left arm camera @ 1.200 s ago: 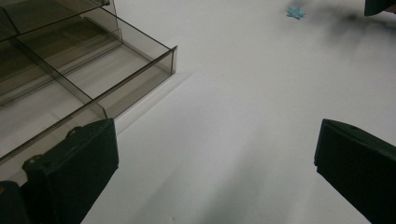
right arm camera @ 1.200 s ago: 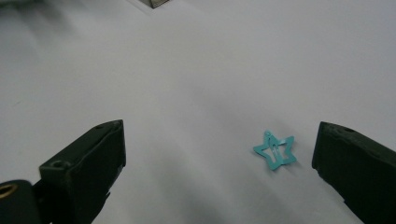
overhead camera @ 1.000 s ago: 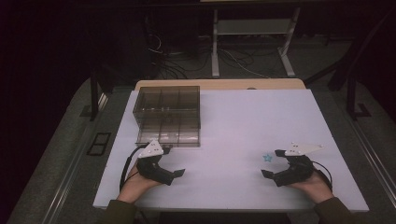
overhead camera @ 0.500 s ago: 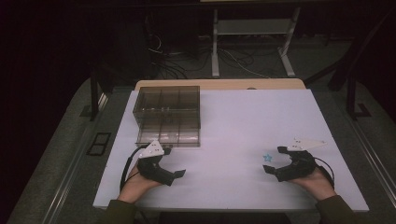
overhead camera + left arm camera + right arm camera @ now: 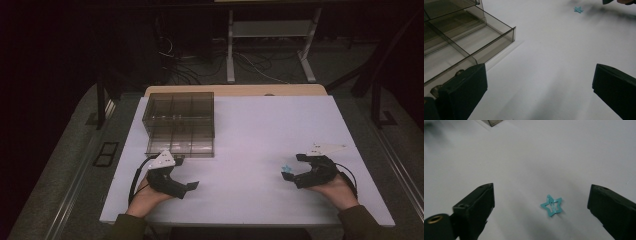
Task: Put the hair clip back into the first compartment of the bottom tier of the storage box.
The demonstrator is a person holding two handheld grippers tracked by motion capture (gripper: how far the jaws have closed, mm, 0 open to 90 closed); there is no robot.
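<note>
A small teal star-shaped hair clip (image 5: 551, 205) lies flat on the white table top (image 5: 270, 125), at its front right. My right gripper (image 5: 540, 212) is low over the table with the star (image 5: 286, 167) between its two jaws, nearer the right one and touching neither. Those jaws have just been closing a little and still stand wide apart. My left gripper (image 5: 186, 173) rests open at the front left, nothing between its jaws (image 5: 539, 95). A clear smoky compartment box (image 5: 180, 122) stands just beyond it. The star (image 5: 578, 9) lies far off in the left gripper view.
The box's near corner (image 5: 499, 37) lies close ahead of the left gripper's left jaw. Its compartments look empty. A wooden strip (image 5: 235, 90) edges the table's far side, with metal legs and cables on the dark floor behind. The table's front edge runs just under both hands.
The right gripper has edged left, so the star now lies between its jaws, and the jaws have narrowed slightly. The left gripper has not moved.
</note>
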